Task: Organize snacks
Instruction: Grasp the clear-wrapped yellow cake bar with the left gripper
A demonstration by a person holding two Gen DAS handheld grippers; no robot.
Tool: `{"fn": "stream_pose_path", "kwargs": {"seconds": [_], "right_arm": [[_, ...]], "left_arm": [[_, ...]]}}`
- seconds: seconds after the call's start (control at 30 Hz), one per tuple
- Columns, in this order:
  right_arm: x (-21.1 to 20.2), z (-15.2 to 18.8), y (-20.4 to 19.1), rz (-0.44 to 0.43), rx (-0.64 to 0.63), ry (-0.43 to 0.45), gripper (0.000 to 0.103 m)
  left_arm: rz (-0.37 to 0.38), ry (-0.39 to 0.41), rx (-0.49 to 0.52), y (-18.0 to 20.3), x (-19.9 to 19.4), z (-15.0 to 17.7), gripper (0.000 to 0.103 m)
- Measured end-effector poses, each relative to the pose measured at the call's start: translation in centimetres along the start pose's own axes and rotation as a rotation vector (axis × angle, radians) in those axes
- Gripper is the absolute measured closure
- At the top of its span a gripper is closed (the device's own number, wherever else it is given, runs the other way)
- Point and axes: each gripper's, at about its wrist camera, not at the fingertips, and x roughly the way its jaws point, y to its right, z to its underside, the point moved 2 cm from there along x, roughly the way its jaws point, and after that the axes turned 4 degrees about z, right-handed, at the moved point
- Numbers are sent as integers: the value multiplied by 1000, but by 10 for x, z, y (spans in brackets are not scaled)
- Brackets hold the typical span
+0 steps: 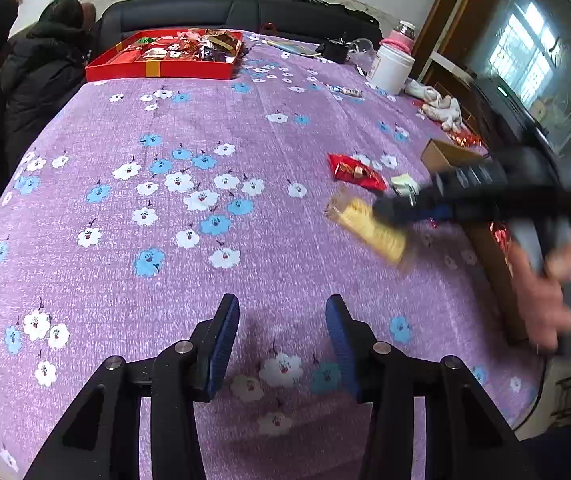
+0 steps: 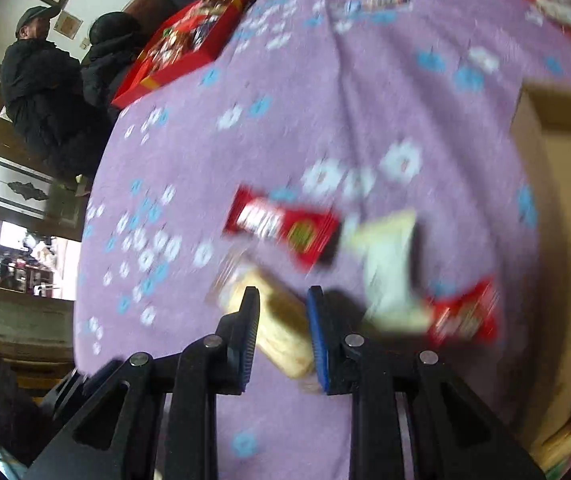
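Snacks lie loose on the counter's purple cloth printed with white and blue flowers (image 1: 245, 120). A yellow cracker pack in clear wrap (image 2: 281, 328) sits between the pads of the right tool (image 2: 283, 338), though blur hides whether they clamp it. Beside it lie a red wrapped bar (image 2: 281, 230) and a pale packet (image 2: 389, 268). An open brown cardboard box (image 2: 557, 168) stands at the right. The left tool (image 1: 282, 344) hovers spread wide, holding nothing. A red tray of sweets (image 1: 161, 54) rests at the far edge before a dark sofa (image 1: 213, 10).

Worktop cloth (image 1: 245, 128): we see purple with flowers.
Far edge: white jar (image 1: 389, 66), black sofa (image 1: 205, 10).
Left: we see two people in dark coats (image 2: 49, 80).
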Motion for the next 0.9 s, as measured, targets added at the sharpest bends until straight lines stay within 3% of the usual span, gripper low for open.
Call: {"fn": "stream_pose_path", "kwargs": {"seconds": [0.1, 0.17, 0.23, 0.4, 0.47, 0.6, 0.77, 0.9], "right_arm": [[0, 28, -14, -81, 12, -49, 80], [-3, 43, -19, -122, 7, -75, 80], [-14, 47, -16, -99, 8, -39, 80], [-48, 48, 11, -14, 52, 65, 80], [-59, 52, 21, 5, 66, 87, 79], [-74, 55, 39, 33, 77, 116, 79], [-99, 61, 56, 68, 74, 162, 75], [-109, 62, 60, 84, 63, 181, 74]], "left_arm": [[18, 3, -3, -1, 1, -7, 55], [37, -2, -6, 1, 3, -13, 50], [51, -2, -4, 5, 5, -17, 37], [89, -55, 28, 27, 22, -27, 36], [102, -83, 28, 39, 33, -32, 27], [32, -142, 45, 61, 59, -40, 20], [-78, -169, 38, 66, 87, -44, 20], [-148, -129, 94, 68, 88, -44, 52]]}}
